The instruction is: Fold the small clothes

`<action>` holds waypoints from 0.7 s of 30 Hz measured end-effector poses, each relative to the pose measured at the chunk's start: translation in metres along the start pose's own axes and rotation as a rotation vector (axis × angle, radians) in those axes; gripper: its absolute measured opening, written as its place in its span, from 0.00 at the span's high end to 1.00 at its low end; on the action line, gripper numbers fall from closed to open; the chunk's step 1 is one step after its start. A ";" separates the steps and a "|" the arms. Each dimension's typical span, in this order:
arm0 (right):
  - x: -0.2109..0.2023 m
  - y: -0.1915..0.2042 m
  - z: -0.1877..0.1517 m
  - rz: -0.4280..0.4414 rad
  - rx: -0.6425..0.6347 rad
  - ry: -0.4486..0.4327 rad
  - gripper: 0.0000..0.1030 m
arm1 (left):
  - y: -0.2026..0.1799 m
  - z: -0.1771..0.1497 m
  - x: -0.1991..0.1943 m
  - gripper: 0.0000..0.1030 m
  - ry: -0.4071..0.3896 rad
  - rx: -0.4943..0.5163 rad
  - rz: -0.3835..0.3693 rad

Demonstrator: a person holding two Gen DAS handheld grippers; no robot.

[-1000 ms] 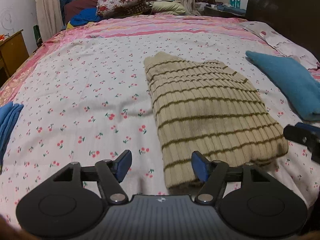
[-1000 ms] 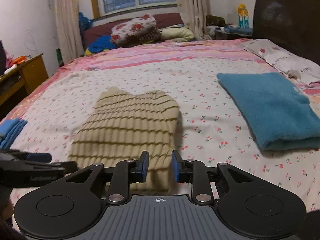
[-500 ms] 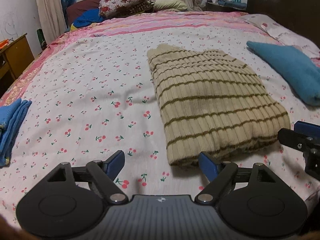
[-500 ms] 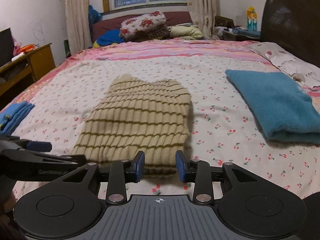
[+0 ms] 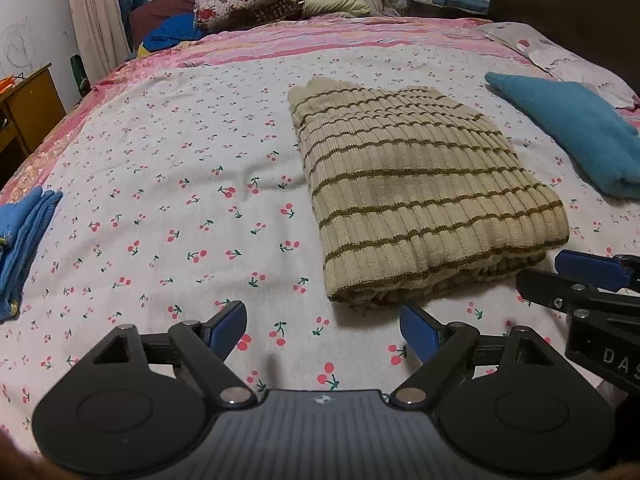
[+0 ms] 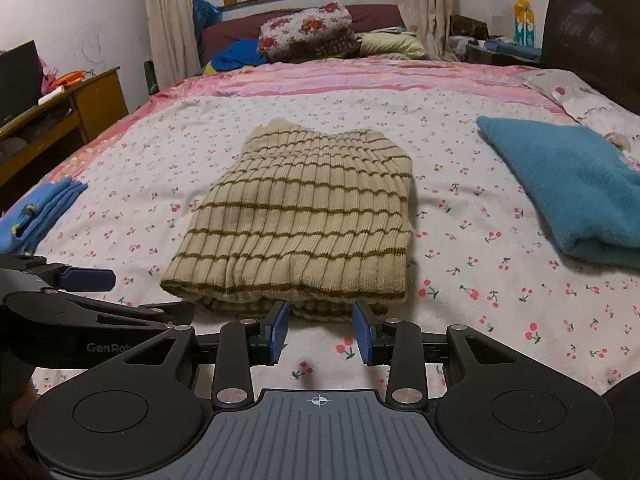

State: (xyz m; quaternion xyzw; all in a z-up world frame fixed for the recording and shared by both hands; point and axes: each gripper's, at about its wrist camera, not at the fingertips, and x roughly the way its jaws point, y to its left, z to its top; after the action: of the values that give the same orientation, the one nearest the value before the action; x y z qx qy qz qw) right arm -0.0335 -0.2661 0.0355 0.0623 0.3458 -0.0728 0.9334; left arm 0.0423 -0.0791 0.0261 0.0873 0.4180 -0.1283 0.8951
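A beige ribbed sweater with brown stripes [image 5: 416, 192] lies folded on the cherry-print bedsheet [image 5: 168, 200]; it also shows in the right wrist view [image 6: 304, 224]. My left gripper [image 5: 322, 326] is open and empty, just short of the sweater's near left corner. My right gripper [image 6: 320, 330] is open and empty, a little back from the sweater's near folded edge. The right gripper shows at the right of the left wrist view [image 5: 588, 276]. The left gripper shows at the left of the right wrist view [image 6: 80, 280].
A folded teal towel [image 6: 572, 188] lies right of the sweater. Folded blue clothes [image 6: 36, 212] lie at the bed's left edge. Pillows and bedding [image 6: 308, 36] are piled at the far end. A wooden desk [image 6: 60, 108] stands left of the bed, a dark headboard [image 6: 592, 32] on the right.
Both grippers have pulled back from the sweater's near edge. The right gripper's jaws have opened wider, and the left gripper's have spread a little more.
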 end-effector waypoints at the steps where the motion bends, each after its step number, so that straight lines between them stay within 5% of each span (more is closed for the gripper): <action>1: 0.000 0.000 0.000 0.001 0.001 0.002 0.66 | 0.000 0.000 0.000 0.13 0.002 -0.002 -0.003; 21: 0.005 0.005 -0.004 0.022 -0.024 0.033 0.61 | 0.000 -0.002 -0.008 0.10 0.012 -0.028 0.007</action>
State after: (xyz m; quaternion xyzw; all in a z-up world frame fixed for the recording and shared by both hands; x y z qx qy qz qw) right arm -0.0315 -0.2611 0.0296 0.0559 0.3612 -0.0572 0.9290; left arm 0.0362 -0.0776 0.0312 0.0771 0.4249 -0.1190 0.8941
